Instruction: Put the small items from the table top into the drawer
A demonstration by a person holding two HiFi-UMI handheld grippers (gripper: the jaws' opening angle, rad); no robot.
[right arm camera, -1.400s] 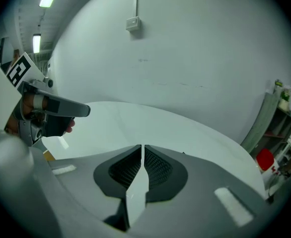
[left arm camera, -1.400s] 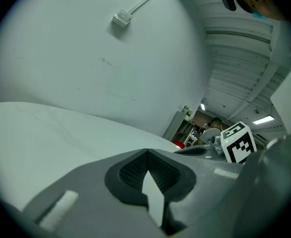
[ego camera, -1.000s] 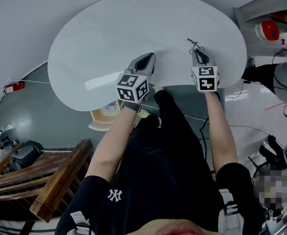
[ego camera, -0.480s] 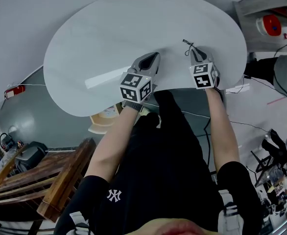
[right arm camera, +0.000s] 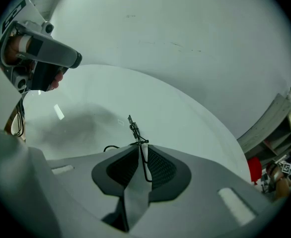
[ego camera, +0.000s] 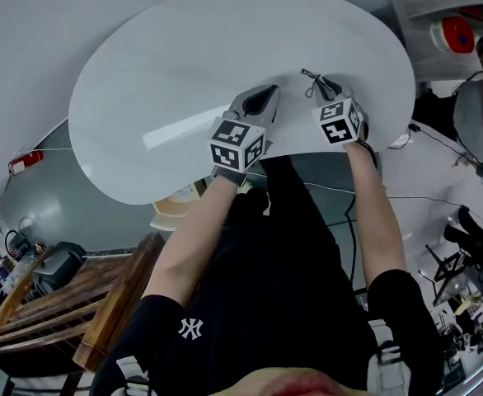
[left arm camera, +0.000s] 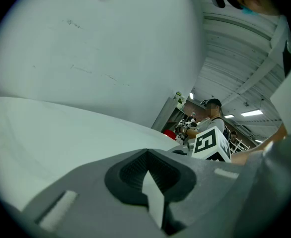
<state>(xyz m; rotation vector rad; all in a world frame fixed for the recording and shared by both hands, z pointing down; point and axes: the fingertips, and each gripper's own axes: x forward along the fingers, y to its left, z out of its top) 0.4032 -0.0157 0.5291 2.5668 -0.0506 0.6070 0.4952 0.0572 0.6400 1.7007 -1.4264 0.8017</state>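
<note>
On my left, the left gripper point(ego camera: 266, 97) hovers over the near part of the round white surface point(ego camera: 167, 64), its fingers pressed together with nothing between them. To the right, the right gripper point(right arm camera: 138, 150) has its fingers clamped on a thin black wire piece point(right arm camera: 134, 129), which pokes out past the tips above the surface, close to its near edge. I see no other small item on the surface, and no drawer in any view, so I would be carrying blind at first. My worry is the grip: the wire is very thin and caught only along a narrow stretch, so a quick swing could let it twist or slip to the floor.
</note>
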